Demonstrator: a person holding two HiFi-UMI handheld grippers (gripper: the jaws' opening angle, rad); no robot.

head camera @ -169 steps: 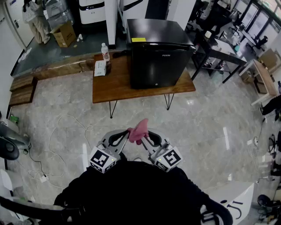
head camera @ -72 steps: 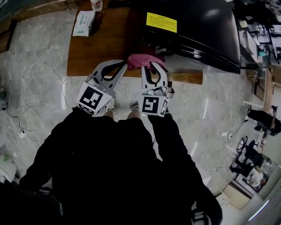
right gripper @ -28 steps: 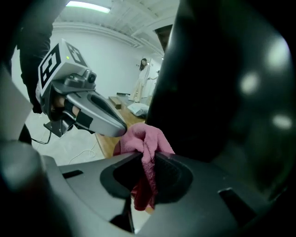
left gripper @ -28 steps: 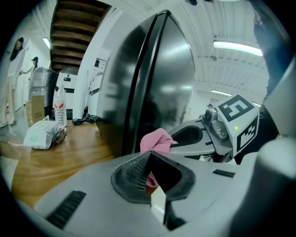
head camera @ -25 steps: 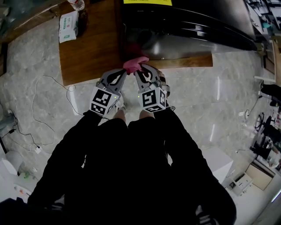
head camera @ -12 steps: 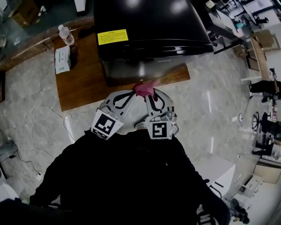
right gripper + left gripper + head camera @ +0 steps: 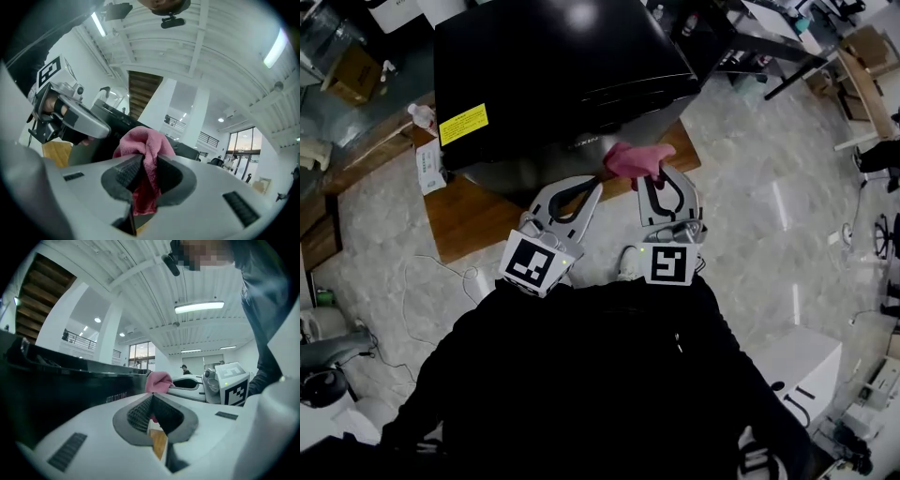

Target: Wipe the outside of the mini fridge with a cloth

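The black mini fridge (image 7: 553, 75) stands on a low wooden table (image 7: 473, 220). The right gripper (image 7: 659, 173) is clamped on a pink cloth (image 7: 633, 157), holding it at the fridge's front near the right corner. Just beside it, the left gripper (image 7: 598, 186) is closed on nothing. A yellow label (image 7: 463, 125) sits on the fridge top.

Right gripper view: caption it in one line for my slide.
Pink cloth clamped in the right tool, black mini fridge just beyond.
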